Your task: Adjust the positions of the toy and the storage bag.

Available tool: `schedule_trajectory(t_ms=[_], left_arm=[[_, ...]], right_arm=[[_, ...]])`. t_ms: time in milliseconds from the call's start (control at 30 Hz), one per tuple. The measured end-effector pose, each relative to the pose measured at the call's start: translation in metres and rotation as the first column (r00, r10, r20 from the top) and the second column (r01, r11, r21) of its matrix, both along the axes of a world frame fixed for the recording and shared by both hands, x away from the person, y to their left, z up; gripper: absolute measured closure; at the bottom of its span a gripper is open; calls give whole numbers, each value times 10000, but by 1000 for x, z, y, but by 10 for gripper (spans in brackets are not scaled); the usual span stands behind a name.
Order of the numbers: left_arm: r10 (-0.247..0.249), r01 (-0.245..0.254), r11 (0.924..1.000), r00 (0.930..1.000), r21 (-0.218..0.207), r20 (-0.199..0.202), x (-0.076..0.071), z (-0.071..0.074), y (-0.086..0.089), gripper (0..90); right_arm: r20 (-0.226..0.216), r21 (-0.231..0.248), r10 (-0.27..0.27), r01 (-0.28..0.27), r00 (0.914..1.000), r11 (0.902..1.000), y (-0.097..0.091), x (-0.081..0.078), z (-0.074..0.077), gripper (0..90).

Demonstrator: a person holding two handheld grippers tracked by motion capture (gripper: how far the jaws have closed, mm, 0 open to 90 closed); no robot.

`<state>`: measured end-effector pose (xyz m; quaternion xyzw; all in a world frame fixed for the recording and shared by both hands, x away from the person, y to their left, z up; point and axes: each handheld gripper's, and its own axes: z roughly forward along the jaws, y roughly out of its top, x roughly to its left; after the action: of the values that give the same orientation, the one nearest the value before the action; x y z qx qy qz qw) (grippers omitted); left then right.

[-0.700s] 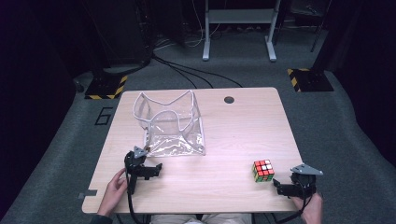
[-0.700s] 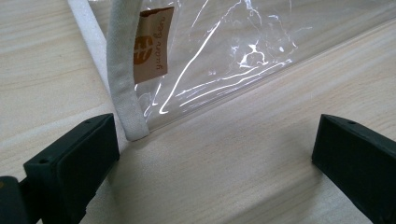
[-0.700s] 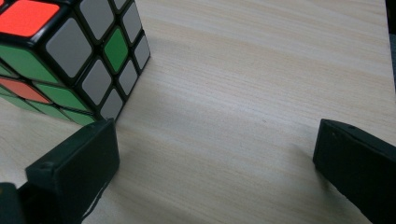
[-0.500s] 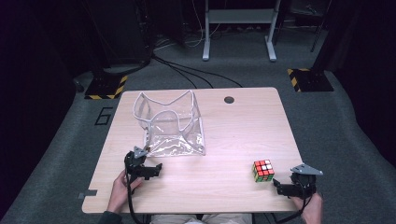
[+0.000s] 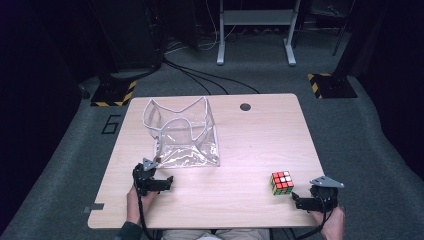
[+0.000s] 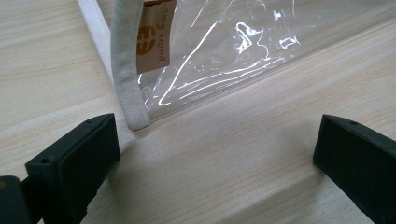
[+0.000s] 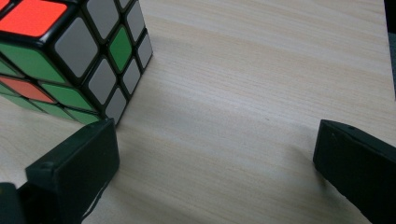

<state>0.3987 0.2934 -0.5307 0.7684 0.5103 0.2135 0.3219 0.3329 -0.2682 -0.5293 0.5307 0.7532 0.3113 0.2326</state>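
Cube (image 7: 70,60) looks light, rigid, slick-faced; I'd pinch two flat opposite sides with my right tool (image 7: 217,177), both tools' jaws apart, empty.

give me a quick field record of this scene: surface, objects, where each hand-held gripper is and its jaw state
surface: light wooden table
bag: clear plastic bag with white trim, standing open on the left half
cube: puzzle cube near the front right, red face up
left hand-held gripper: by the bag's front left corner, jaws open, nothing between them
right hand-held gripper: just right of and in front of the cube, jaws open, cube beside one jaw, not gripped
bag label: tan tag on the trim
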Motion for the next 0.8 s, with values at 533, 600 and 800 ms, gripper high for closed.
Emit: schedule_trajectory(t_ms=[533,600,800], left_arm=[[23,-23,10000,10000,5,-2,0,0,0,3],[33,-33,10000,10000,15,-4,0,0,0,3],[38,-38,10000,10000,42,34,0,0,0,4]], right_arm=[[45,169,28,-29,10000,9999,12,-10,11,4],[94,184,126,-128,9999,9997,15,-12,16,6],[88,263,333,-335,9994,9991,21,-16,20,8]])
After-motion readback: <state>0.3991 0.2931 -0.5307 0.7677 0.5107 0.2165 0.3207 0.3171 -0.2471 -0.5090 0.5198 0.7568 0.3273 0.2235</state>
